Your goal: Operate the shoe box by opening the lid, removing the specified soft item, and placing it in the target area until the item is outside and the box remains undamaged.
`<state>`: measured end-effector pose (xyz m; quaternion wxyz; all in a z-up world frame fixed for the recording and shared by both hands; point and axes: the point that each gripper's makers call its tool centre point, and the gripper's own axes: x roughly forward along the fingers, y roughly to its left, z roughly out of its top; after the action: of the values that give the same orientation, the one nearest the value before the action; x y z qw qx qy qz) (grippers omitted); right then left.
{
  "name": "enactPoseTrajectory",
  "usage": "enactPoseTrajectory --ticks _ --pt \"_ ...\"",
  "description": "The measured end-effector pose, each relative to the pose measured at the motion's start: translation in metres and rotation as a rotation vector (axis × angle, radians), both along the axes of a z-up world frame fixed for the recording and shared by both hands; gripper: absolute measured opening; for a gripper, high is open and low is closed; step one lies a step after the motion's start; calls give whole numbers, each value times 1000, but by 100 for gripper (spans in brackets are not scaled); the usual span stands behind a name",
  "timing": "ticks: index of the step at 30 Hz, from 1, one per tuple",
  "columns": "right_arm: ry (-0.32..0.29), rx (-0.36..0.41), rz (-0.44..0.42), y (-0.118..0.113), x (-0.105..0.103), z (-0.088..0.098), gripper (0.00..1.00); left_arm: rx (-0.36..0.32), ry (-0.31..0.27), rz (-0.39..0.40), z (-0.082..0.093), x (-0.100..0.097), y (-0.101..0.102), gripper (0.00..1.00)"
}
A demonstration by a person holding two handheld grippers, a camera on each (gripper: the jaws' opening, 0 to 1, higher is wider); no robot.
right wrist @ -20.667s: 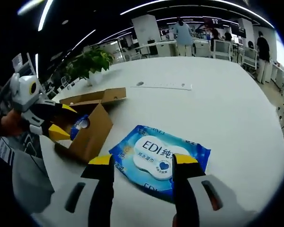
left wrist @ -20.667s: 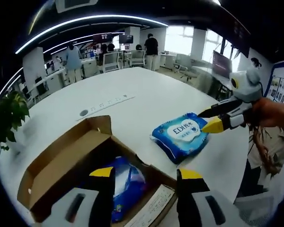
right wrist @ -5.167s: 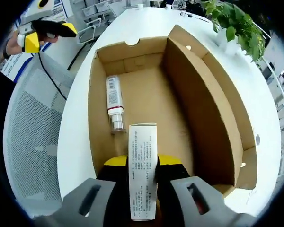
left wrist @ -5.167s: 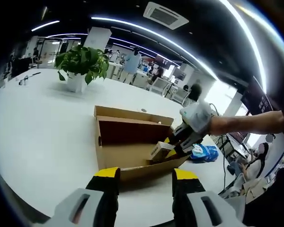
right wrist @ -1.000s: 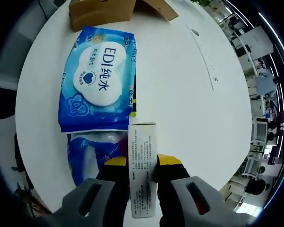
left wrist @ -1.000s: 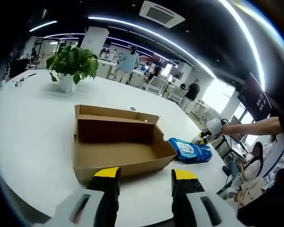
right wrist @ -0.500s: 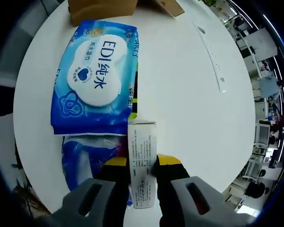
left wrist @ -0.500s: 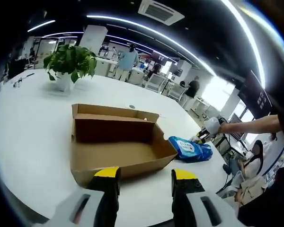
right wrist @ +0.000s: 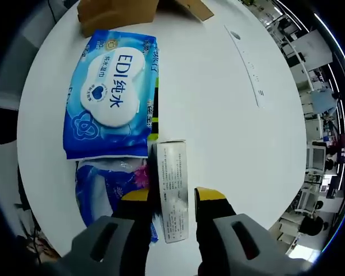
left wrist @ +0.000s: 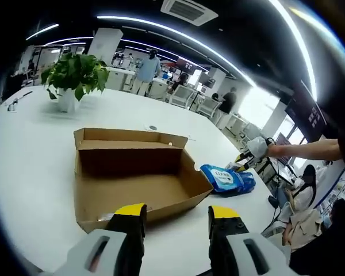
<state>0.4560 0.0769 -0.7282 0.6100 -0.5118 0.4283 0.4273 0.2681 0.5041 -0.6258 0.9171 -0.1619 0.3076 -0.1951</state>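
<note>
The open brown shoe box (left wrist: 132, 172) sits on the white table, lid flap standing at its far side. My left gripper (left wrist: 172, 221) is open near the box's front wall, nothing between its fingers. A blue EDI wipes pack (right wrist: 112, 95) lies outside the box, also seen as a blue pack (left wrist: 227, 179) to the box's right. A second blue soft pack (right wrist: 106, 187) lies against it. My right gripper (right wrist: 172, 198) is open, and a small white carton (right wrist: 172, 190) lies on the table between its jaws with a gap on each side. The right gripper (left wrist: 247, 158) hovers beside the packs.
A corner of the box (right wrist: 118, 11) shows at the top of the right gripper view. A power strip (right wrist: 247, 66) is set into the round table (right wrist: 218, 126). A potted plant (left wrist: 69, 75) stands at the far left. People and office chairs are beyond the table.
The right jaws have spread and let go of the white carton, which now rests beside the blue packs. The left gripper view has drifted slightly; the box has not moved.
</note>
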Motion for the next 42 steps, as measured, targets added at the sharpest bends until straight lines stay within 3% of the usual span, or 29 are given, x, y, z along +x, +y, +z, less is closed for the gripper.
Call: enactPoseTrajectory --ticks 8,13,23,24,25,28,37,42 --pt "-31 37 -53 -18 1 20 31 -14 -13 -57 2 15 -18 43" --pt "-78 114 -140 -24 3 38 31 -18 -15 -85 2 19 -25 43" --pt "-90 450 -437 -15 0 74 33 -34 -23 -107 3 25 -27 43" --pt "-66 542 -513 -8 -2 79 33 -37 -24 -109 3 25 -28 43" --pt "-53 590 -536 -4 -2 82 33 -36 -25 -111 3 25 -28 43" --pt "-43 690 -596 1 -1 89 35 -39 -26 -116 4 25 -29 43" --pt "-34 704 -579 17 -5 88 35 -41 -27 -113 3 22 -23 43" --pt "-16 723 -555 42 -7 87 34 -43 -30 -98 4 16 -16 43"
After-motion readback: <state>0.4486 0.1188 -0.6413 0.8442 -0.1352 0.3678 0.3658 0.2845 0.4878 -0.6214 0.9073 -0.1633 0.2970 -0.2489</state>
